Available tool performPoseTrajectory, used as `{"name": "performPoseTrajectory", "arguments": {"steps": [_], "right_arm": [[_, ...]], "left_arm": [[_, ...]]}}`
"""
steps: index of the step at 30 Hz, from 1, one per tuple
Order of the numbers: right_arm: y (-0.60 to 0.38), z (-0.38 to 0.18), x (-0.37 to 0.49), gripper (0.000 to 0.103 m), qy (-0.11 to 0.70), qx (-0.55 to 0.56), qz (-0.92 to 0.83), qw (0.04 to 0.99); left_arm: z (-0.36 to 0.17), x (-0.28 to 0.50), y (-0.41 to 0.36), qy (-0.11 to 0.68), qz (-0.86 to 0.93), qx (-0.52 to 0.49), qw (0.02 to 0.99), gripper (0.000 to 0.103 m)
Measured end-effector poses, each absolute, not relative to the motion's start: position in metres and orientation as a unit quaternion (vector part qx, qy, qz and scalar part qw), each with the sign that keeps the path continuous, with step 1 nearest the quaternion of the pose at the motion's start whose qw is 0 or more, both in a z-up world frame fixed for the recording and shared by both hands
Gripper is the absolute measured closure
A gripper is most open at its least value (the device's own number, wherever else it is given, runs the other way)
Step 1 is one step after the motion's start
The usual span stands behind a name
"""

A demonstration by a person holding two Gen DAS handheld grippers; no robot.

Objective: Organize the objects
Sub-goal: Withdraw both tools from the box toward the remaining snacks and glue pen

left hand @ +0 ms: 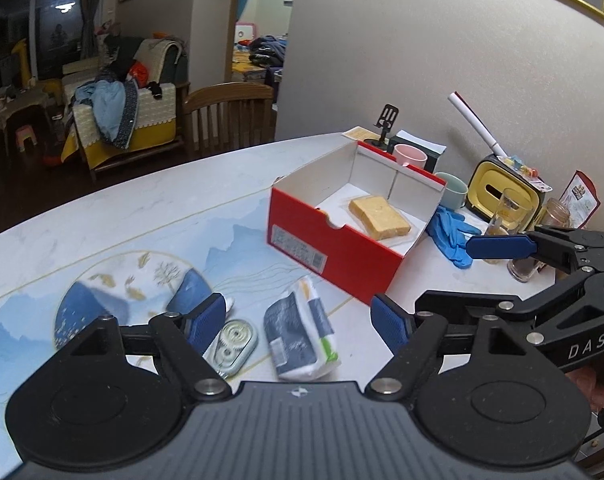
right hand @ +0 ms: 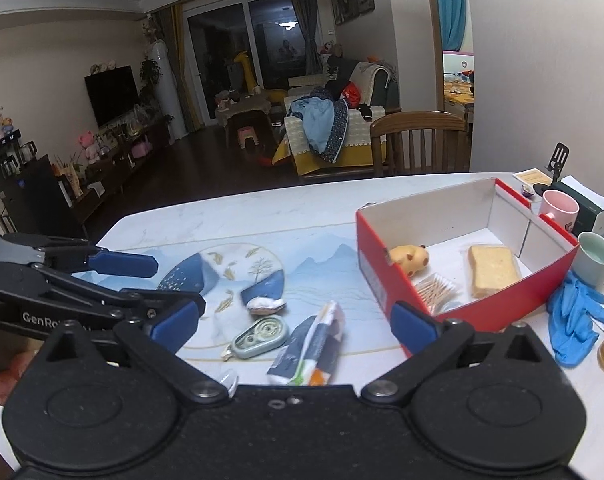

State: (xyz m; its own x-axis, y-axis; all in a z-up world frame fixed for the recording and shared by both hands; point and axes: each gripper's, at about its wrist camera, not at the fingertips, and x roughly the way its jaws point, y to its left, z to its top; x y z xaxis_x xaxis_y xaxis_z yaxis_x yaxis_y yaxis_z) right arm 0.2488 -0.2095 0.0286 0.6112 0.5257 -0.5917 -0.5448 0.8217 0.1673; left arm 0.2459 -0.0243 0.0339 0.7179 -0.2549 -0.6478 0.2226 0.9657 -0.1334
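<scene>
Both grippers, left gripper and right gripper, gape empty above the crumpled blue-white tissue packet, long axis pointing toward the red cardboard box beyond; neither is clearly nearer.

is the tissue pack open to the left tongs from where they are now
Probably yes. The left tongs are open and empty, and the tissue pack lies flat on the table right between their tips. Nothing covers it; the correction tape sits beside it, apart.
</scene>
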Motion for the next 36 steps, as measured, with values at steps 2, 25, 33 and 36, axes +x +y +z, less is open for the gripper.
{"name": "performPoseTrajectory", "arguments": {"steps": [2, 25, 33, 36], "right_arm": [[-0.204, 0.028, 0.242, 0.001, 0.325, -0.019, 0.299, 0.897], [-0.152, -0.005, 0.210, 0.001, 0.375, -0.029, 0.296, 0.878], [-0.135, -0.026, 0.209, 0.001, 0.401, -0.037, 0.295, 0.866], [-0.128, -0.034, 0.209, 0.001, 0.411, -0.044, 0.294, 0.862]], "left_arm": [[0.033, 0.239, -0.018, 0.352, -0.124, -0.023, 0.928, 0.019], [-0.010, 0.185, 0.054, 0.362, -0.036, -0.063, 0.929, 0.002], [-0.030, 0.174, 0.071, 0.366, -0.006, -0.060, 0.929, 0.001], [-0.038, 0.170, 0.077, 0.365, 0.003, -0.054, 0.930, 0.001]]}}
